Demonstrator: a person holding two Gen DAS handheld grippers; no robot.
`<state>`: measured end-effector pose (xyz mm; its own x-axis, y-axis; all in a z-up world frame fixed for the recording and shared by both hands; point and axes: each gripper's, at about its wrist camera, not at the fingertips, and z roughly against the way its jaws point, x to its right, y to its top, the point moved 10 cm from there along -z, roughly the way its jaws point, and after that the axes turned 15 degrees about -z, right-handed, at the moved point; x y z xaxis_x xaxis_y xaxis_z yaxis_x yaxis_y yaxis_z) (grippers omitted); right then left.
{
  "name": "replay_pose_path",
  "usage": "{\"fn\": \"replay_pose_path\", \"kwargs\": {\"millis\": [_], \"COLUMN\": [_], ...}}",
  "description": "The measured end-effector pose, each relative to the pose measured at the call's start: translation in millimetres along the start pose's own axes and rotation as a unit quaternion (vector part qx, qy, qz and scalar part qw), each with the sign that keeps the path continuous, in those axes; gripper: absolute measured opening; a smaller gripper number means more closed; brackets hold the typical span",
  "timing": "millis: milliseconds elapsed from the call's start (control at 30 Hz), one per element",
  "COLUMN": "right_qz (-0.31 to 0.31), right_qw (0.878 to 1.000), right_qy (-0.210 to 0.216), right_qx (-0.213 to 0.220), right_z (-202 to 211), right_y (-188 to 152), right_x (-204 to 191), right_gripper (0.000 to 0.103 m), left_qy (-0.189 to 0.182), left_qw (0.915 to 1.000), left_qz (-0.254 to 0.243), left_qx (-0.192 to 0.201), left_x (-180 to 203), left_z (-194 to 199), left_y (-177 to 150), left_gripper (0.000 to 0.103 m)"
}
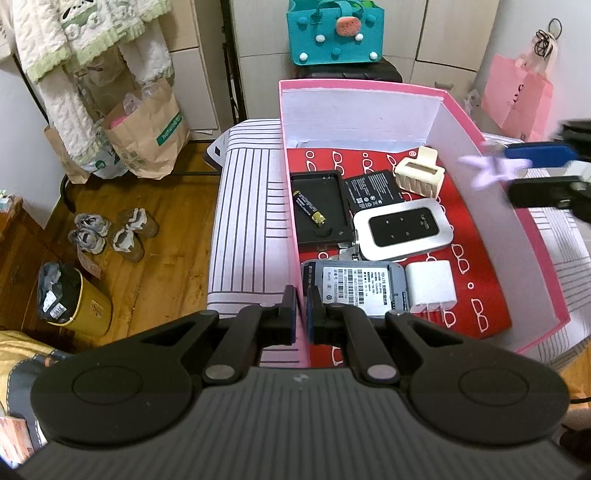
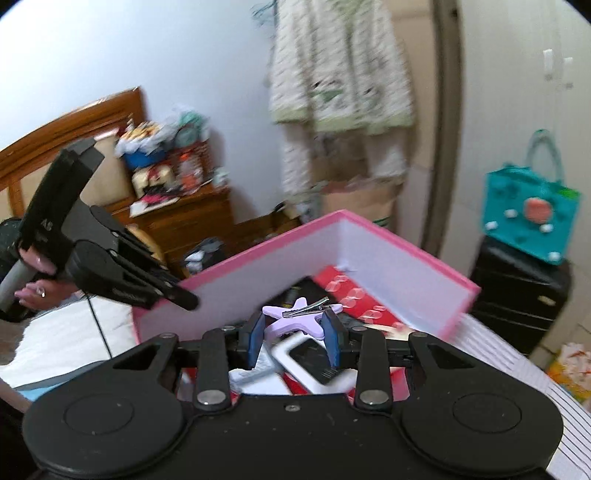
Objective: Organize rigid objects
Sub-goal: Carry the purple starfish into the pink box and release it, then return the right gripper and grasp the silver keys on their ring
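A pink box [image 1: 369, 86] with a red patterned floor sits on a striped bed. Inside lie a black tray with a battery [image 1: 309, 208], a black battery pack [image 1: 371, 190], a cream hair claw [image 1: 419, 172], a silver pocket router [image 1: 402, 227], a grey device back [image 1: 354, 288] and a white charger [image 1: 430, 286]. My left gripper [image 1: 301, 310] is shut on the box's near left wall. My right gripper [image 2: 293, 332] is shut on a purple star hair clip [image 2: 299, 314] above the box; it also shows blurred in the left wrist view [image 1: 491, 168].
The striped bed cover [image 1: 247, 221] surrounds the box. A teal felt bag [image 1: 334, 31] stands on a black suitcase [image 2: 517, 291] behind. Paper bags [image 1: 147, 136], shoes [image 1: 110, 232] and a yellow bin [image 1: 74, 299] are on the wooden floor at left.
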<state>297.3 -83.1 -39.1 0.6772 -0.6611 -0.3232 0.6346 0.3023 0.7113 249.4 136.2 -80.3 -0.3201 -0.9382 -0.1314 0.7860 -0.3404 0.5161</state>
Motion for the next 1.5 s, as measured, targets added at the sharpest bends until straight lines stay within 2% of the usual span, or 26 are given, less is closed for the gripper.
{"fn": "replay_pose_path", "kwargs": {"millis": [167, 333, 600, 767, 833, 867, 933, 1033, 1233, 1500], "right_qz": [0.023, 0.048, 0.092, 0.101, 0.089, 0.076, 0.044, 0.028, 0.002, -0.031], "right_qw": [0.999, 0.996, 0.983, 0.981, 0.983, 0.986, 0.991, 0.994, 0.998, 0.999], "right_qy": [0.01, -0.024, -0.079, -0.089, -0.082, -0.064, -0.05, -0.039, -0.04, -0.043], "right_qx": [-0.034, -0.073, -0.138, -0.142, -0.135, -0.131, -0.118, -0.094, -0.044, 0.009], "right_z": [-41.2, -84.3, -146.0, -161.2, -163.5, -163.5, -159.9, -146.1, -91.4, -7.8], "right_y": [8.4, 14.5, 13.8, 18.4, 21.6, 23.3, 28.5, 35.9, 45.7, 29.4], "right_x": [-24.0, -23.2, -6.6, -5.9, -6.2, -7.3, -5.0, -4.2, 3.1, 17.6], "right_gripper": [0.038, 0.038, 0.038, 0.037, 0.038, 0.04, 0.054, 0.054, 0.054, 0.054], "left_qy": [-0.001, -0.012, -0.024, -0.03, -0.032, -0.033, -0.035, -0.037, -0.038, -0.032], "left_qw": [0.9999, 0.9998, 0.9995, 0.9993, 0.9992, 0.9991, 0.999, 0.9989, 0.9989, 0.999], "left_qz": [-0.009, -0.017, -0.017, -0.019, -0.018, -0.019, -0.019, -0.018, -0.019, -0.02], "left_qx": [0.003, 0.003, 0.011, 0.016, 0.017, 0.018, 0.019, 0.021, 0.021, 0.022], "left_x": [0.0, -2.5, -3.5, -4.1, -4.2, -4.3, -4.3, -4.8, -5.2, -5.0], "left_z": [0.3, 1.7, 2.0, 2.4, 2.5, 2.5, 2.6, 3.4, 3.0, 3.5], "left_y": [-0.6, -1.1, -1.6, -3.3, -3.0, -3.0, -3.2, -3.9, -3.9, -3.6], "left_gripper": [0.005, 0.006, 0.007, 0.007, 0.007, 0.007, 0.007, 0.007, 0.007, 0.007]}}
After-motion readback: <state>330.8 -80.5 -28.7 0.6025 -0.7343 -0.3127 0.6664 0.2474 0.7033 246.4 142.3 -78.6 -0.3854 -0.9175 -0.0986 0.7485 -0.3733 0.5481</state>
